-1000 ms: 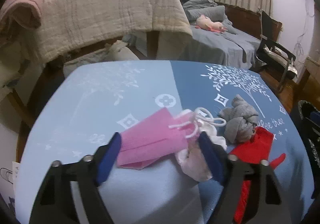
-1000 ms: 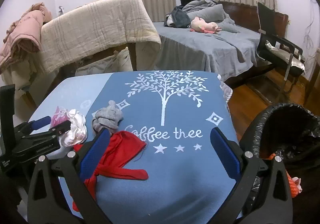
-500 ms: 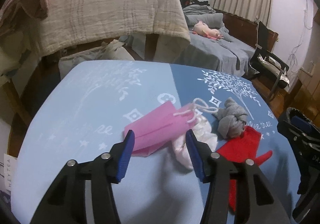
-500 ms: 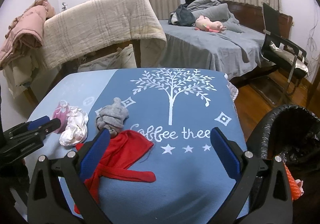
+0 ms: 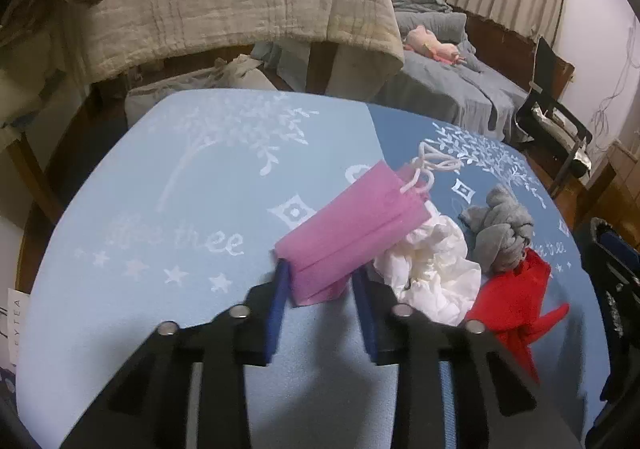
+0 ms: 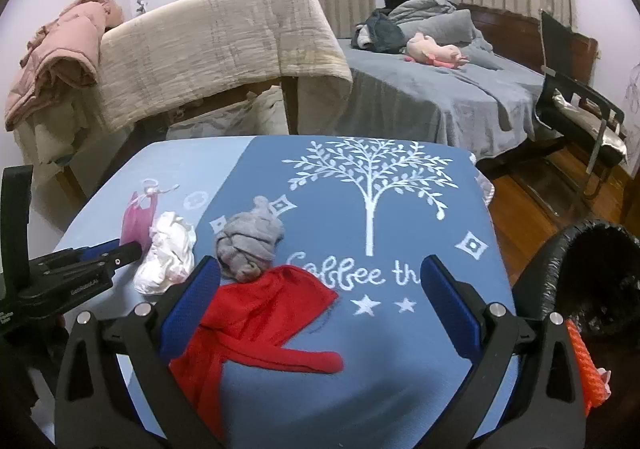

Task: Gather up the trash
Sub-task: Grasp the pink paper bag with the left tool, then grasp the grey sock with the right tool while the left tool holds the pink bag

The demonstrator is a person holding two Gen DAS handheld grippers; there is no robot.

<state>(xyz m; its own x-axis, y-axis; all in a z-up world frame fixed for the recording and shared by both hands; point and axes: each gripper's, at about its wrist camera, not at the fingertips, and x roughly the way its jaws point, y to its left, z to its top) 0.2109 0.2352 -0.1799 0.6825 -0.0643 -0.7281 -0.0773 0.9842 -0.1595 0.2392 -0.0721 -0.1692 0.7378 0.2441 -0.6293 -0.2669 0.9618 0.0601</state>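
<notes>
A pink paper bag (image 5: 352, 233) with white cord handles lies on the blue tablecloth (image 5: 180, 209). My left gripper (image 5: 320, 281) has its jaws closing on the bag's near end, and both blue pads touch its sides. In the right wrist view the bag (image 6: 138, 217) tilts up in front of the left gripper (image 6: 120, 251). Beside the bag are a crumpled white tissue (image 5: 432, 261), a knotted grey cloth (image 6: 250, 245) and a red cloth (image 6: 272, 313). My right gripper (image 6: 320, 269) stands wide open over the red cloth, gripping nothing.
A black-lined trash bin (image 6: 596, 281) stands off the table's right edge, with an orange item (image 6: 584, 365) beside it. Behind the table are a blanket-draped chair (image 6: 216, 45), a grey bed (image 6: 440, 89) and a black chair (image 6: 576, 101).
The left gripper's jaws narrowed from wide apart to touching the pink bag's end, and it moved in closer. The bag's far end now tilts up. The right gripper stayed open.
</notes>
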